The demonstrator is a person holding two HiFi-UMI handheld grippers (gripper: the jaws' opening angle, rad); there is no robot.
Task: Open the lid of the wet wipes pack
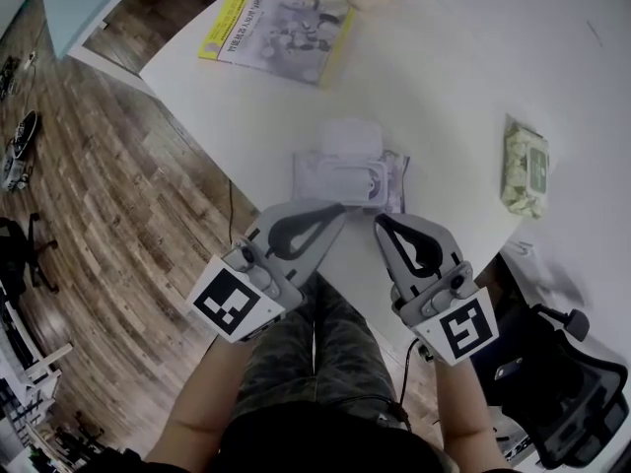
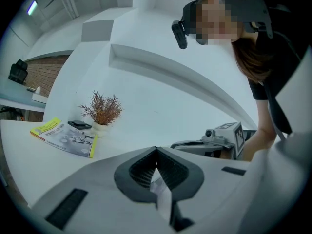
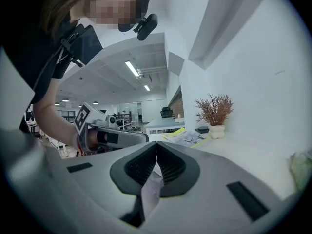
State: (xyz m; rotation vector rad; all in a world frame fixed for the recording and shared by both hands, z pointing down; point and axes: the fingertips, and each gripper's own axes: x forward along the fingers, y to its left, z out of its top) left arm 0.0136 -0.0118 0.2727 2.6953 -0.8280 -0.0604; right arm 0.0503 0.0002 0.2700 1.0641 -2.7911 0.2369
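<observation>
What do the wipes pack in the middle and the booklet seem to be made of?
The wipes pack: probably soft plastic film, its edges wrinkle; its lid looks like stiff, smooth white plastic. The booklet: likely paper, with a printed cover and yellow edge.

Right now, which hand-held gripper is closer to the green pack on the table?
Right. The right hand-held gripper is left of the green pack and nearer the person; the left hand-held gripper is even farther left.
</observation>
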